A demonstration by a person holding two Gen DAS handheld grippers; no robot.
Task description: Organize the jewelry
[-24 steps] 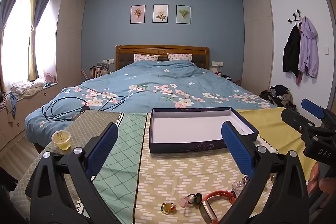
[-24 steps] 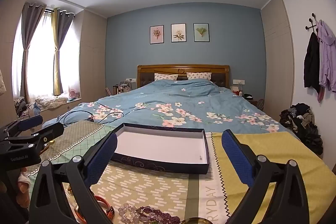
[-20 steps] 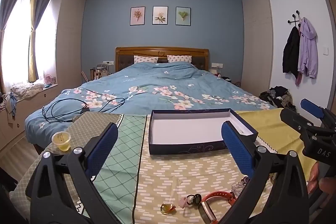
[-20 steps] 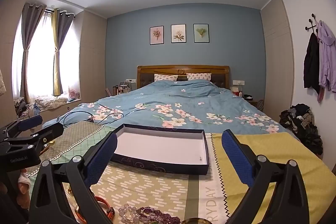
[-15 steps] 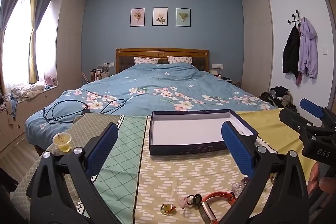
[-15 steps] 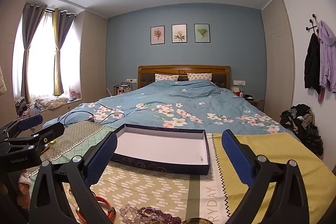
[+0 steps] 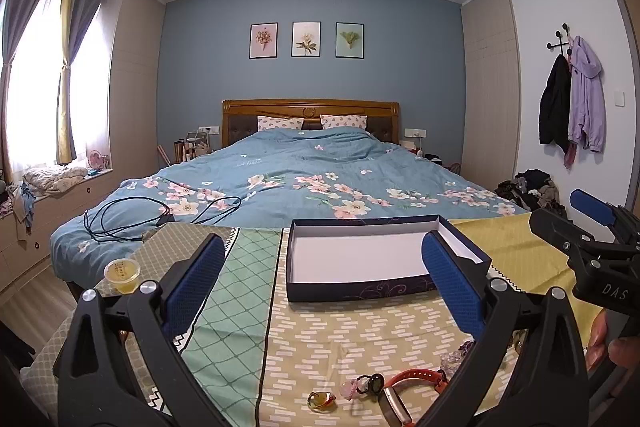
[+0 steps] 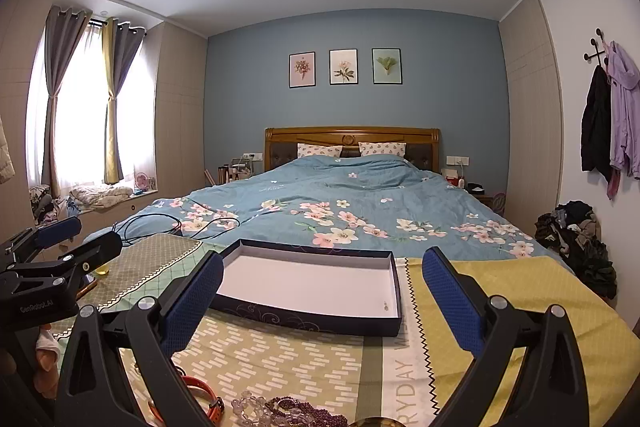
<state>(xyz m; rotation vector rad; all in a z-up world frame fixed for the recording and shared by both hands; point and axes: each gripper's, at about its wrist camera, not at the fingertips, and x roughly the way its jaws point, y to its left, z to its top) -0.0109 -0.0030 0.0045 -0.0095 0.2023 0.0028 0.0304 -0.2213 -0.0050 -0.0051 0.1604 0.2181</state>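
A shallow dark blue box [image 7: 360,293] with a white inside lies open on the patterned cloth; it also shows in the right wrist view [image 8: 308,317]. Jewelry lies near me: an orange watch strap [image 7: 416,375], a small yellow-green ring piece [image 7: 321,399], a pink charm [image 7: 354,385] and beaded bracelets [image 8: 280,409]. My left gripper [image 7: 324,287] is open and empty above the cloth. My right gripper [image 8: 320,299] is open and empty, to the right of the left one. A tiny item [image 8: 385,305] lies in the box's right corner.
A small cup of yellow liquid [image 7: 122,274] stands at the cloth's left. A black cable [image 7: 160,213] lies on the blue floral bed [image 7: 304,183] behind the table. Clothes are piled on the floor at right [image 8: 576,239].
Both views have tilted up slightly, so the box and jewelry sit a little lower in view. Nothing on the cloth has moved.
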